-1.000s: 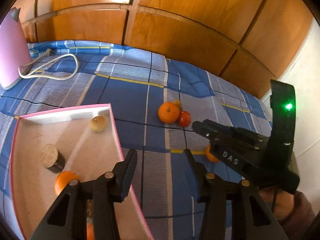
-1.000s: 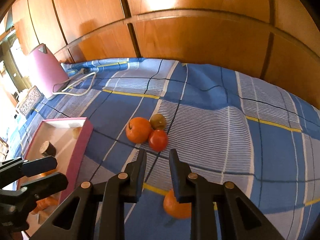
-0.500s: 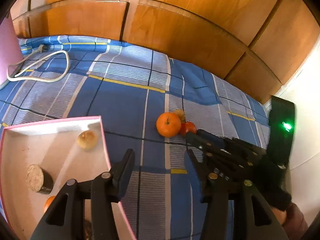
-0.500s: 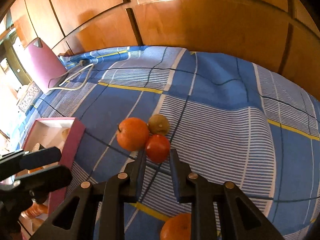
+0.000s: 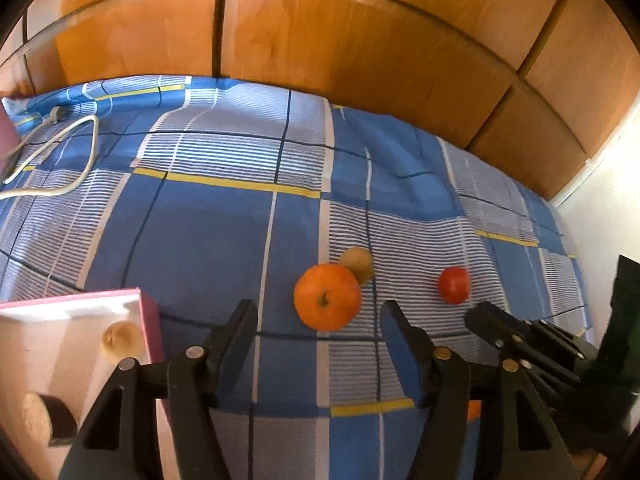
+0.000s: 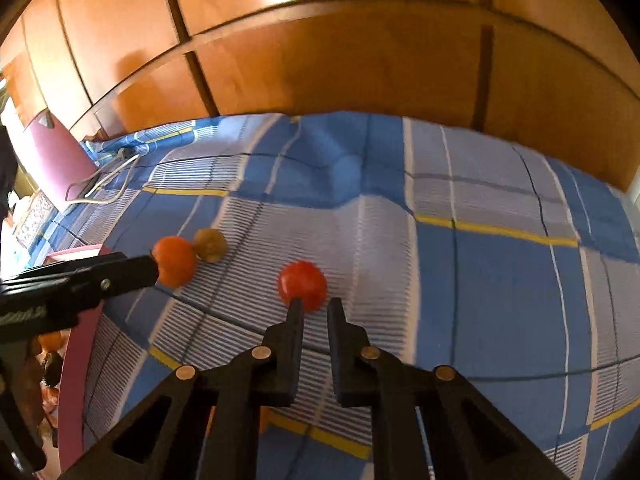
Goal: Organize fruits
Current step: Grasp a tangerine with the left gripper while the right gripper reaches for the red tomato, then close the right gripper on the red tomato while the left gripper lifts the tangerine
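Note:
A large orange [image 5: 327, 296] lies on the blue checked bedsheet, touching a brown kiwi [image 5: 357, 265] behind it. A red tomato [image 5: 453, 285] lies apart to the right. My left gripper [image 5: 318, 316] is open, its jaws just short of the orange. My right gripper [image 6: 315, 307] has its jaws narrowly apart and empty, the tips right behind the tomato [image 6: 302, 285]. The orange [image 6: 174, 261] and kiwi [image 6: 210, 244] show left in the right wrist view. A pink-rimmed box [image 5: 148, 320] at lower left holds a pale round fruit [image 5: 120, 338] and a brown cut piece [image 5: 48, 424].
A wooden wardrobe [image 5: 320, 40] stands behind the bed. A white cable [image 5: 80, 152] lies far left beside a pink appliance [image 6: 56, 156]. A white wall [image 5: 600, 208] is on the right. Another orange fruit [image 5: 474, 410] peeks out under my right gripper.
Both grippers moved forward toward the fruit. The tomato has rolled right, away from the orange and kiwi. The left gripper now frames the orange; the box has slid toward the lower left.

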Demonstrator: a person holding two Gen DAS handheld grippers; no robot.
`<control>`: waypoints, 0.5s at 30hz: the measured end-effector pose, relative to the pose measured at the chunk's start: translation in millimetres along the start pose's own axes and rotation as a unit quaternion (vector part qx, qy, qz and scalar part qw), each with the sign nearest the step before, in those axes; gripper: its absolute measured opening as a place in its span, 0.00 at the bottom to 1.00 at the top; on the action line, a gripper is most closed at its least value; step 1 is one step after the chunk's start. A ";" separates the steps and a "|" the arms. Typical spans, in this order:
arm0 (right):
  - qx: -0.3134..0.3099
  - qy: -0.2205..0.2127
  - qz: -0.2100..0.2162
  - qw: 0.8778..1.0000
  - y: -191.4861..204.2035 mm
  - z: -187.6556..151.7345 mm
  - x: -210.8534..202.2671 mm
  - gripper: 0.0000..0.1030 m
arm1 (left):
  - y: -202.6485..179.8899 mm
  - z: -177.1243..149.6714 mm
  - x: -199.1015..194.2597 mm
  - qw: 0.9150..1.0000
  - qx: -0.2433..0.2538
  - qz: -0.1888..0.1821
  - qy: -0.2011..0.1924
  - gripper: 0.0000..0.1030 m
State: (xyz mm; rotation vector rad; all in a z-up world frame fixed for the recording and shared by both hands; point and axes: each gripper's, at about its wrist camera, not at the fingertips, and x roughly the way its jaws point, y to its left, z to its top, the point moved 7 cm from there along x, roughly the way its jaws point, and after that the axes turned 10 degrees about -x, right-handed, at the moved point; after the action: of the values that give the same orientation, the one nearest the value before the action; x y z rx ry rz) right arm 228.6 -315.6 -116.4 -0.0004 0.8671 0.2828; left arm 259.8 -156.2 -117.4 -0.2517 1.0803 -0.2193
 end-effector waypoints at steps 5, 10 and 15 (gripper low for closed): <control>0.015 -0.013 0.033 0.999 -2.0 4.8 1.4 0.33 | 1.8 3.3 15.2 1.000 -0.001 0.000 0.011 0.54; 0.003 -0.012 0.028 1.000 -1.8 15.9 10.1 0.33 | -3.0 3.2 25.6 1.000 0.007 -0.006 0.020 0.39; -0.024 0.002 0.022 0.999 1.7 23.5 25.7 0.30 | -2.2 5.1 24.4 1.000 0.011 -0.010 0.015 0.38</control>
State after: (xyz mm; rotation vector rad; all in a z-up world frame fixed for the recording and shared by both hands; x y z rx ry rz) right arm 261.5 -305.0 -120.2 -0.0272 0.8639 0.3450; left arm 275.3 -165.1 -135.0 -0.2400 1.1057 -0.2528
